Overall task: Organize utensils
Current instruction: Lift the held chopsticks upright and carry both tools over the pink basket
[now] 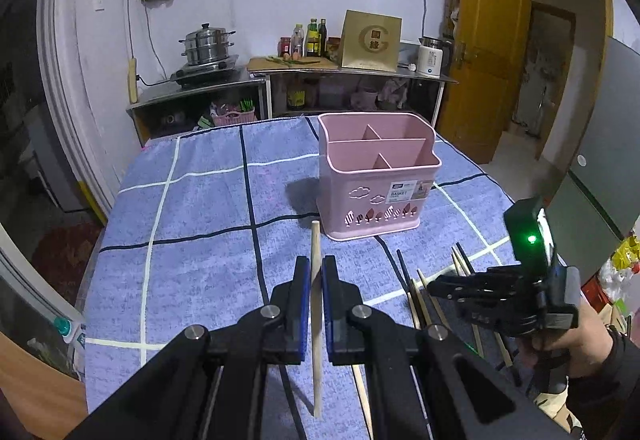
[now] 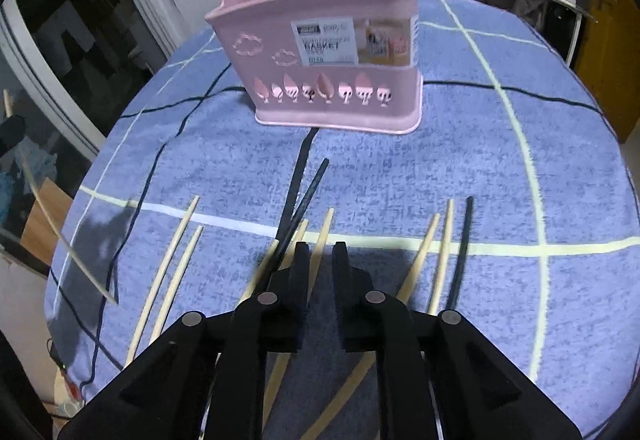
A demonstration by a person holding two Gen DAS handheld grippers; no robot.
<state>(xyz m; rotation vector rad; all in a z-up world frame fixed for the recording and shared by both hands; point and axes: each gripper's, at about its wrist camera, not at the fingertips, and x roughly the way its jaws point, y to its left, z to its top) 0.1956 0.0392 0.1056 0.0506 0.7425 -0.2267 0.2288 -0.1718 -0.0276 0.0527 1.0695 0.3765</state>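
Note:
A pink utensil basket [image 1: 378, 176] with empty compartments stands on the blue checked tablecloth [image 1: 200, 208]; it also shows in the right wrist view [image 2: 328, 40]. My left gripper [image 1: 317, 268] is shut on a light wooden chopstick [image 1: 316, 320], held above the cloth in front of the basket. That chopstick shows at the left edge of the right wrist view [image 2: 64, 244]. My right gripper [image 2: 322, 252] is slightly open and empty, low over several wooden chopsticks [image 2: 176, 260] and black chopsticks [image 2: 306, 196] lying on the cloth. It also appears in the left wrist view [image 1: 440, 286].
Behind the table stands a counter with a steamer pot [image 1: 206, 44], bottles [image 1: 312, 38], a tan box [image 1: 370, 40] and a white kettle [image 1: 430, 56]. A yellow door [image 1: 488, 52] is at the right. The table's edge drops off at the left.

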